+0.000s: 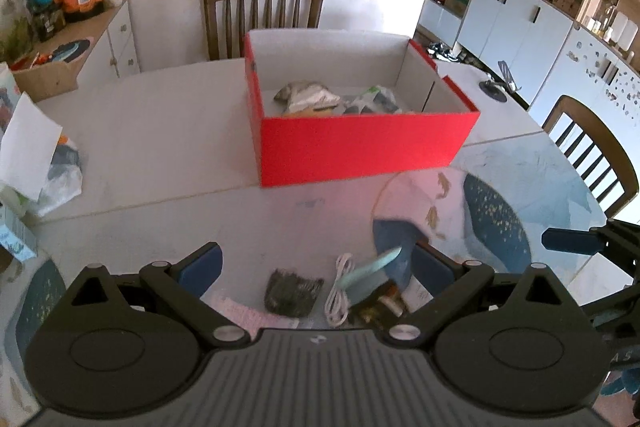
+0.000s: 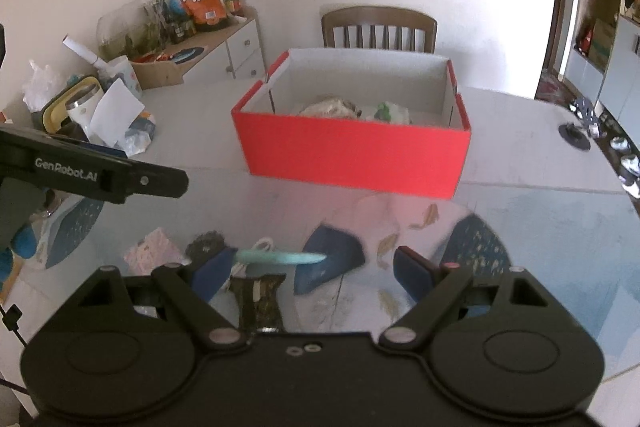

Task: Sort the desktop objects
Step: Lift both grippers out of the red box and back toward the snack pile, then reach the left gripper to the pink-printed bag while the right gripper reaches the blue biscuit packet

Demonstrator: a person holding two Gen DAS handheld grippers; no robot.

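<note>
A red box [image 1: 360, 147] [image 2: 352, 155] with white inner walls stands mid-table and holds several wrapped packets [image 1: 316, 97]. Just in front of my left gripper [image 1: 316, 267], which is open, lie a dark packet [image 1: 294, 293], a coiled white cable [image 1: 340, 287] and a blurred teal flat item [image 1: 372, 267] tilted over another dark packet. My right gripper [image 2: 312, 275] is open too. The teal item [image 2: 280, 258] shows by its left finger, above a dark packet [image 2: 260, 299], not held. A pink packet [image 2: 152, 251] lies to the left.
A round blue fish-pattern mat [image 1: 492, 219] lies under the glass tabletop. Paper, plastic bags and a flask [image 2: 82, 107] crowd the table's left side. A black disc [image 2: 576, 137] sits at far right. Wooden chairs [image 1: 264, 11] and a cluttered sideboard [image 1: 76, 39] stand behind.
</note>
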